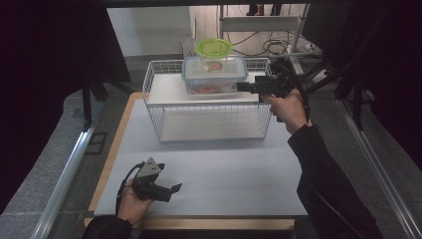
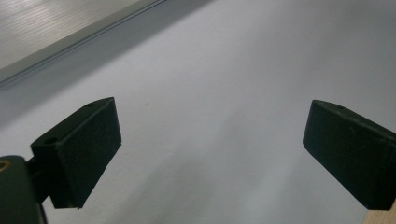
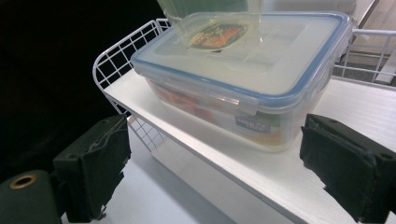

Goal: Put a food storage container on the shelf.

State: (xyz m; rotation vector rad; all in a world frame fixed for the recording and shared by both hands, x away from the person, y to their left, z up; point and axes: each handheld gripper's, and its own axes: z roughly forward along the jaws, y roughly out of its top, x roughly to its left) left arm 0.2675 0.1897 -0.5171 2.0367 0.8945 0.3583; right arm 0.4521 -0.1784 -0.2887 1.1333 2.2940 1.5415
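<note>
- My right hand-held gripper, jaws spread wide and holding nothing, sits just beside the clear snap-lid food container on the wire shelf, upper centre.
- Risk, I judge: nudging the container topples the green-lidded tub stacked on it.
- Left hand-held gripper open, empty, over the pale grey desk.
- Room dim; cables on the floor behind.

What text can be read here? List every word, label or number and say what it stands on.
No text is legible.
Blue label on the front wall of the clear storage box: too blurred to read.
Round colourful sticker seen through the green-lidded cup: too blurred to read.
</note>
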